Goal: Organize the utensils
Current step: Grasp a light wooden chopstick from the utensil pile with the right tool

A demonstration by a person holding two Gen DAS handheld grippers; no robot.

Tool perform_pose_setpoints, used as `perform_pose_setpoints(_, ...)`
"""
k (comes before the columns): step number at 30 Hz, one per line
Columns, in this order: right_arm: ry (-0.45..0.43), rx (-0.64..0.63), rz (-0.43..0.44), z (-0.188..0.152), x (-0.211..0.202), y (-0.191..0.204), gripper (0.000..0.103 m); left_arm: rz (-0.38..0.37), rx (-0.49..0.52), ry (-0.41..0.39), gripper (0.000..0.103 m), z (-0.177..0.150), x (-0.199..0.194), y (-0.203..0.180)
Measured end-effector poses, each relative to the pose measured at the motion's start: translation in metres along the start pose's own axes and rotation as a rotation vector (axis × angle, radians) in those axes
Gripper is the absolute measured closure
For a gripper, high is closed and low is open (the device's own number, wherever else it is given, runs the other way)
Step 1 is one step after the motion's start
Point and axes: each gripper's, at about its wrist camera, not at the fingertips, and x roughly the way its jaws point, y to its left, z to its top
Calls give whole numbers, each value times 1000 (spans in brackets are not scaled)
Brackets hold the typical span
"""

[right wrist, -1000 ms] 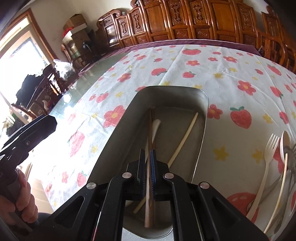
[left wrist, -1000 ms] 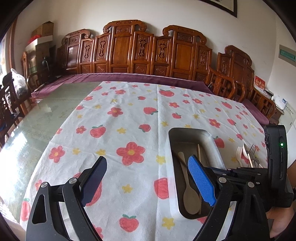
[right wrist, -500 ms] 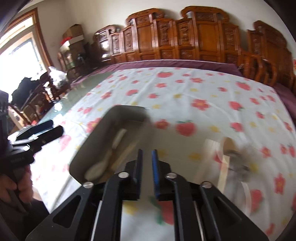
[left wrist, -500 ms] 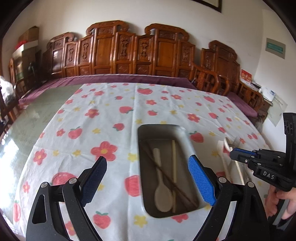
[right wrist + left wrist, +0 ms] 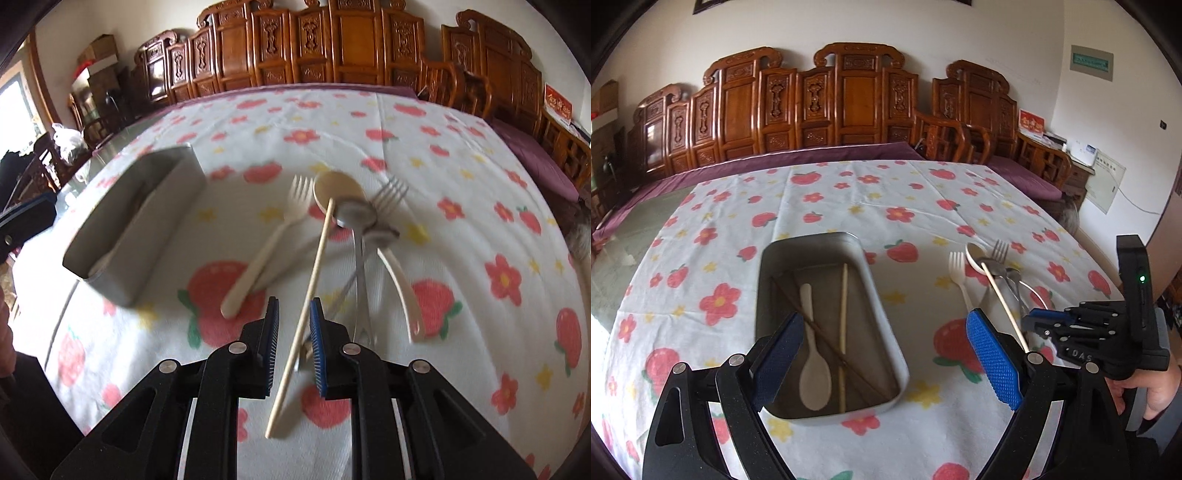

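A metal tray [image 5: 882, 317] sits on the flowered cloth and holds a pale spoon [image 5: 813, 376], a pale chopstick [image 5: 843, 321] and a dark chopstick [image 5: 798, 301]. My left gripper [image 5: 886, 365] is open and empty just in front of the tray. To the right lies a pile of utensils: a pale fork [image 5: 266, 254], a pale spoon [image 5: 338, 188], metal spoons [image 5: 356, 218], a metal fork [image 5: 391, 192] and a pale chopstick [image 5: 314, 284]. My right gripper [image 5: 293, 349] is open with its jaws on either side of that chopstick, apart from it. The tray also shows in the right wrist view [image 5: 107, 266].
The table [image 5: 639, 229] has a glass top left of the cloth. Carved wooden chairs [image 5: 849, 107] line the far side and the right. The right gripper's body and the hand holding it [image 5: 1108, 332] are at the right of the left wrist view.
My right gripper let go of the dark chopstick in the tray, swung right to the utensil pile and opened around the pale chopstick. The left gripper's view shifted so the tray sits centred.
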Motion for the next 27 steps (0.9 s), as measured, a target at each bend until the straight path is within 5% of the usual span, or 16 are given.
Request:
perform_pose_setpoints(21,77,-52,-92,7,30,16,88,-27,52,35,17,-10,14,-24)
perform_pose_setpoints(27,78,-19,-62,6,26,8,97,-25,50,36,17,-11,14,-23)
